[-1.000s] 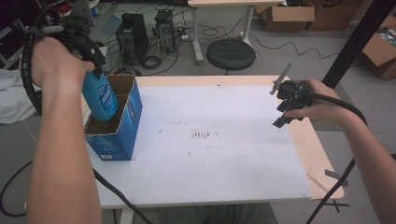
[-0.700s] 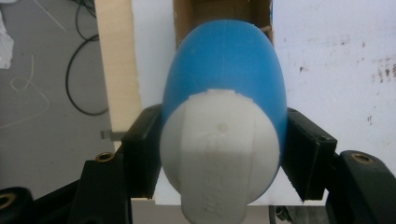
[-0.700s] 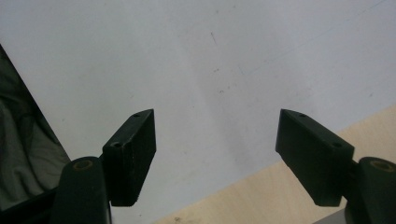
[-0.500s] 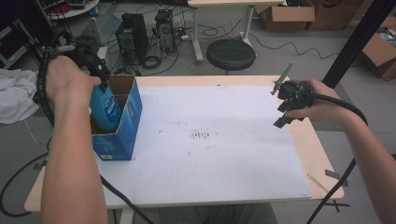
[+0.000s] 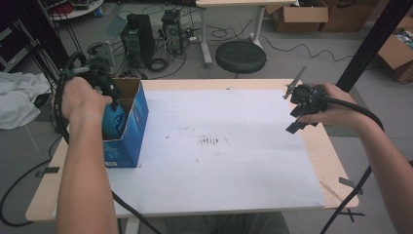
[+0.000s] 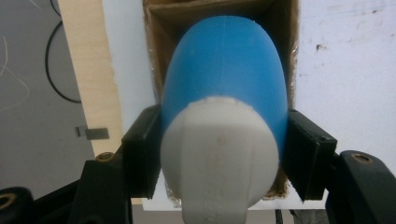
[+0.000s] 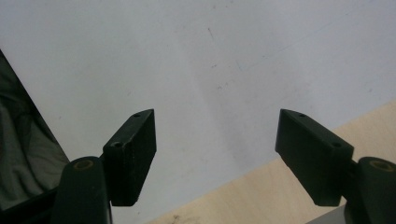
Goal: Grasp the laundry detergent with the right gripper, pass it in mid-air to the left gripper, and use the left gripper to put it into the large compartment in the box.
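Observation:
A blue bottle (image 6: 224, 79) with a white cap (image 6: 219, 154) hangs bottom-first inside the open blue cardboard box (image 5: 127, 126) at the table's left. My left gripper (image 6: 219, 154) is shut on the bottle just below its cap, jaws pressed on both sides. In the high view the bottle (image 5: 114, 122) sits partly sunk in the box under the left hand (image 5: 82, 97). Over the table's right side my right gripper (image 5: 297, 114) is held above the white sheet. Its jaws stand wide apart in the right gripper view, the gripper (image 7: 215, 154) open with nothing between them.
A white sheet (image 5: 219, 156) covers most of the wooden table (image 5: 336, 165). Behind the table stand a black stool (image 5: 241, 56), computer towers (image 5: 139, 36) and cables. Cardboard boxes (image 5: 397, 53) lie at the far right and a white cloth (image 5: 19, 102) on the left.
My left gripper has lowered the blue bottle from above the box down into it. The right gripper has stayed where it was.

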### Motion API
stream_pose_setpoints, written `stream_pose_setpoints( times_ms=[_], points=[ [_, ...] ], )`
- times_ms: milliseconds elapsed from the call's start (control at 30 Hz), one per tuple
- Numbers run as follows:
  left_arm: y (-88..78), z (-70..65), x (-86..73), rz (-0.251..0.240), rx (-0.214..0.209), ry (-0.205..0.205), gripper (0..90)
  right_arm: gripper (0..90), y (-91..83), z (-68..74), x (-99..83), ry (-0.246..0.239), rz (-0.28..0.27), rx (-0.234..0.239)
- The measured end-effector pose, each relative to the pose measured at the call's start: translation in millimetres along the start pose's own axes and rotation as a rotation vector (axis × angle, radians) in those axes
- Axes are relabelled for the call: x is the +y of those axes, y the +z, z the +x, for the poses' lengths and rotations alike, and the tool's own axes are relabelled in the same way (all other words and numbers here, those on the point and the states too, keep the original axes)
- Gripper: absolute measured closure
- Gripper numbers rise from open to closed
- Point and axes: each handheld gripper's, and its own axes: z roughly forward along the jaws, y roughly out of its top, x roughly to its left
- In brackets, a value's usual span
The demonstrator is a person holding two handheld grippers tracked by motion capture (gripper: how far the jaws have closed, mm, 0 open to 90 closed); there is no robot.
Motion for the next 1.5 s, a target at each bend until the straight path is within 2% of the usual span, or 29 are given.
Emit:
stream_pose_setpoints(
  times_ms=[267, 500, 1067, 1500],
  points=[
    [16.4, -1.9, -0.2, 0.019, -0.004, 0.000, 39.2, 29.4, 1.7, -1.6, -0.9, 0.002, -0.004, -0.003],
    [22.5, -2.6, -0.8, 0.019, -0.006, 0.000, 39.2, 29.4, 2.7, -1.7, -0.1, -0.002, -0.006, -0.002],
    [41.4, -1.8, -4.4, 0.058, -0.009, -0.011, 39.1, 29.4, 3.7, 1.0, -0.7, -0.009, -0.006, -0.004],
    [52.4, -3.5, -4.2, 0.079, -0.013, -0.003, 39.1, 29.4, 6.8, 2.2, 0.7, -0.011, 0.000, -0.006]
  ],
)
